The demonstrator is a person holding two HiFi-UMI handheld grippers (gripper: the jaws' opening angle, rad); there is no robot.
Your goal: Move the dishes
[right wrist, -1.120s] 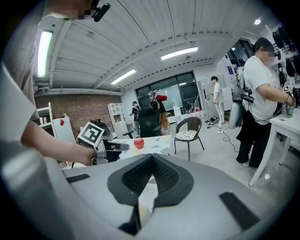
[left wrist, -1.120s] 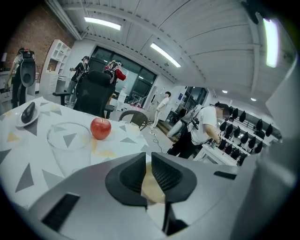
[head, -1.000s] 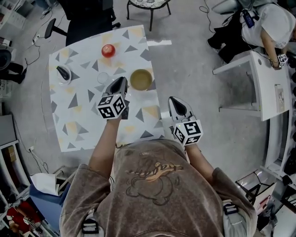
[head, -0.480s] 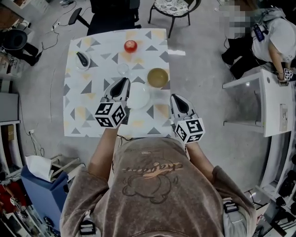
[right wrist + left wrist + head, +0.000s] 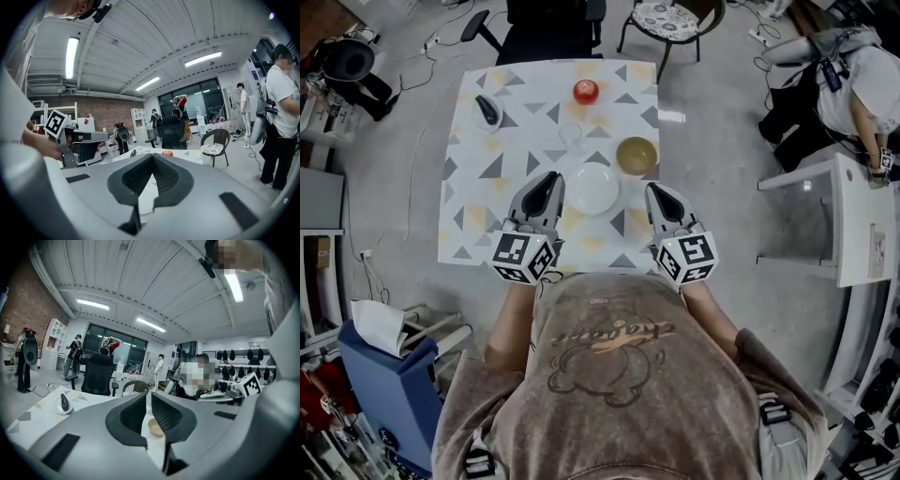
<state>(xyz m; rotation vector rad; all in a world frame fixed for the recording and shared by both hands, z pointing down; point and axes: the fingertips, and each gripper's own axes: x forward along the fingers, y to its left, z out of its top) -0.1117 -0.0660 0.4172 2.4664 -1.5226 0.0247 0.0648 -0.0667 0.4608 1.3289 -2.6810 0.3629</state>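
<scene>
The table (image 5: 469, 220), under a cloth printed with triangles, carries all the dishes. A white plate (image 5: 593, 188) lies about midway between the left and right edges, a little toward the person's edge, and its face is bare. An olive bowl (image 5: 637, 155) stands just beyond it toward the right edge, and it looks empty. A clear glass (image 5: 571, 134) stands beyond the plate, left of the bowl; whether anything is in it I cannot tell. A small dish (image 5: 488, 111) near the far left corner holds one dark, elongated object. A red apple (image 5: 586, 90) sits straight on the cloth near the far edge.

The left gripper (image 5: 550, 177) points at the far edge, its tip just beside the plate's left rim, jaws drawn together with nothing between them. The right gripper (image 5: 656, 191) is near the table's right edge, close to the near corner, tips meeting, likewise empty.
</scene>
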